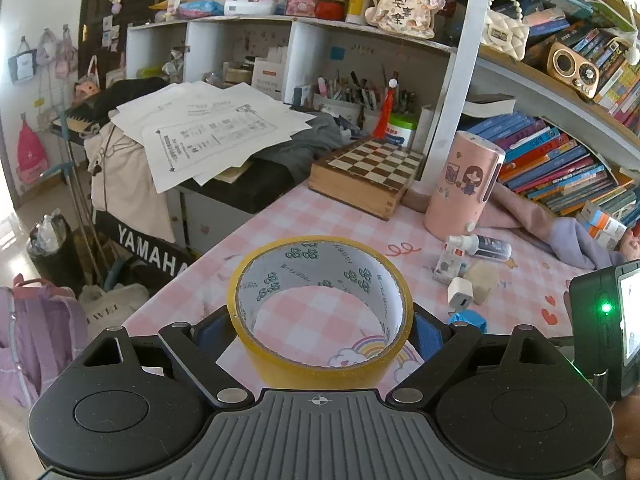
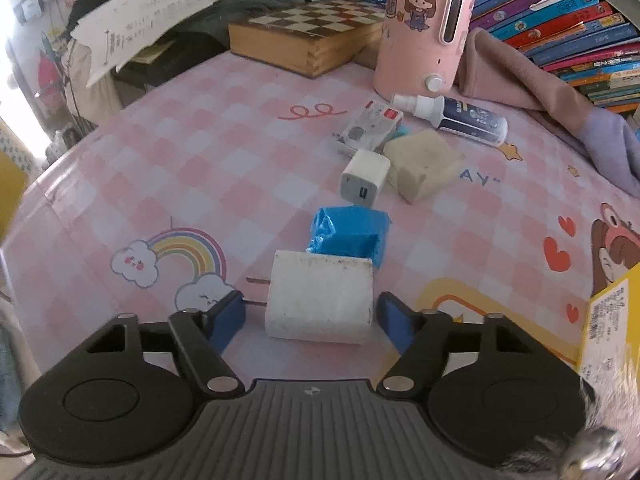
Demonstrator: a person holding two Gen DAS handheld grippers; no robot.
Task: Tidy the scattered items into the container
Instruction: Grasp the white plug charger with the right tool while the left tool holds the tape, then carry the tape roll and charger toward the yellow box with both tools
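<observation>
We list first the left gripper (image 1: 322,330), its blue pads closed against the outer sides of a yellow tape roll (image 1: 320,308) held at lower centre of the left wrist view, above the pink checked table (image 1: 304,220). The right gripper (image 2: 310,316) stands spread wide, low in its own view, with a white plug adapter (image 2: 320,296) lying between the fingers; whether either pad touches it, we cannot tell, and its prongs point toward the left finger. Just beyond the adapter, touching or nearly so, lies a blue wrapped packet (image 2: 348,234). Above that in the frame we note a small white USB charger (image 2: 365,178) beside a cream block (image 2: 424,164), then a flat card pack (image 2: 370,124) and a spray bottle (image 2: 456,114) on its side. At upper centre stand a wooden chessboard box (image 2: 308,34) and a pink humidifier (image 2: 424,20), with a pink cloth (image 2: 520,80) to their right. A yellow box edge (image 2: 608,320) shows at the right border. Only the left wrist view shows the bookshelves (image 1: 560,160), loose printed sheets (image 1: 208,128) at centre left, and the right-hand device body (image 1: 604,320) at the right edge. Only the right wrist view shows the adapter and the rainbow print (image 2: 184,252).
</observation>
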